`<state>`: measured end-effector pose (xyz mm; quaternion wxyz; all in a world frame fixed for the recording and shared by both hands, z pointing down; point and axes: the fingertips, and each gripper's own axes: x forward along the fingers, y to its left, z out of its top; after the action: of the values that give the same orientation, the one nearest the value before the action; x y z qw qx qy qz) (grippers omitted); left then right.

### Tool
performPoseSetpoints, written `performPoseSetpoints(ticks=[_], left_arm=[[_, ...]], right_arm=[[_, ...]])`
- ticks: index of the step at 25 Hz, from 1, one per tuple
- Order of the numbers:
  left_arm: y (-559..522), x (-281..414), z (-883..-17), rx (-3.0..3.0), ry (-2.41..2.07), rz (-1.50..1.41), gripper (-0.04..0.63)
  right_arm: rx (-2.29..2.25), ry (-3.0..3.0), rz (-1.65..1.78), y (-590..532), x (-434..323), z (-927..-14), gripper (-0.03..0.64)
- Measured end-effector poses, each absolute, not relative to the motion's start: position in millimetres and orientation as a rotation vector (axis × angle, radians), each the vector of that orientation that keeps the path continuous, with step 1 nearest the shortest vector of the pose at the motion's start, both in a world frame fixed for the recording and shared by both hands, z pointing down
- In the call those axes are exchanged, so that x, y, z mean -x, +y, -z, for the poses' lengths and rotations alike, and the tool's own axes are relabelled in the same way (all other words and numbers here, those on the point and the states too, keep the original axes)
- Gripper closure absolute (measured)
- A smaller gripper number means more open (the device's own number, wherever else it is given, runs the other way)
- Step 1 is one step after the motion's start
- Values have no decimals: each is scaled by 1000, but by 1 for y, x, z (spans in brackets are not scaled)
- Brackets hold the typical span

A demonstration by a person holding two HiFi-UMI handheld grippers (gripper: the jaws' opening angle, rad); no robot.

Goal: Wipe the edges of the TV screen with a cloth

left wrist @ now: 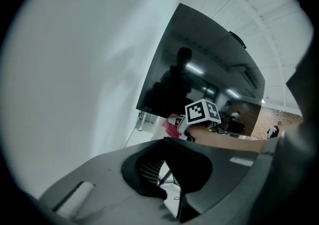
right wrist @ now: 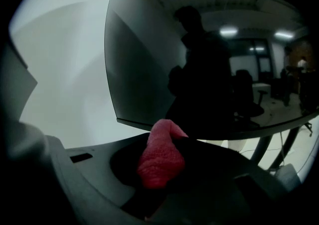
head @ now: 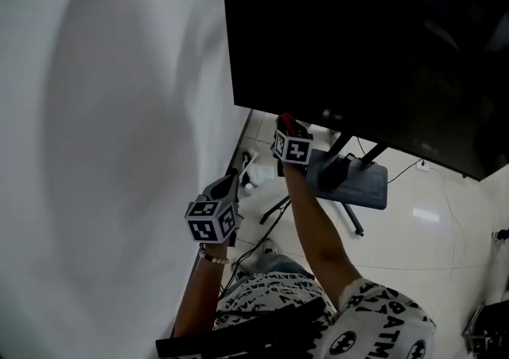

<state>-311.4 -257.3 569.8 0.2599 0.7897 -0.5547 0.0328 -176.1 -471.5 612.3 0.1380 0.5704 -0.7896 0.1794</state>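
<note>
A plain white wall [head: 103, 150] fills the left of the head view, and the dark TV screen [head: 358, 39] hangs out from it across the upper right. Its glass mirrors a person's silhouette and strips of ceiling light. Below the screen we see a glossy pale floor [head: 433, 226]. The flat grey base [head: 358, 182] of the TV stand rests on it, with black struts rising to the screen and thin cables [head: 262, 246] trailing near the wall. Our two forearms reach up from a black-and-white patterned shirt [head: 374, 318]. The right gripper [head: 291, 133] is raised to the lower edge of the screen, close to the corner nearest the wall. The left gripper [head: 221, 204] sits lower and nearer the wall, apart from both the screen and the other gripper. In the right gripper view the fingers [right wrist: 199, 159] are closed tight on a red cloth [right wrist: 162, 156]. It bunches up between them, and its tip reaches the bottom rim of the screen, though we cannot tell how firmly it presses there. In the left gripper view the fingers [left wrist: 197, 166] are drawn together with nothing between them, and only a thin sliver of floor shows through the gap. They point up towards the screen's corner, where the cloth and the right gripper's marker cube [left wrist: 202, 112] are visible.
</note>
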Motion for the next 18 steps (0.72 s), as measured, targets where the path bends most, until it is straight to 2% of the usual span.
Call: performPoseSetpoints(ticks=[11,18], left_arm=[[-276,339,-572,-2064,-1555,-59,595],[-275,362,-579,-2016,-1595,-19,595]], right_arm=[[-1711,-2469,-681,-484,261,-607,555],[-1623,-2562,-618,-499,317,-597,555]])
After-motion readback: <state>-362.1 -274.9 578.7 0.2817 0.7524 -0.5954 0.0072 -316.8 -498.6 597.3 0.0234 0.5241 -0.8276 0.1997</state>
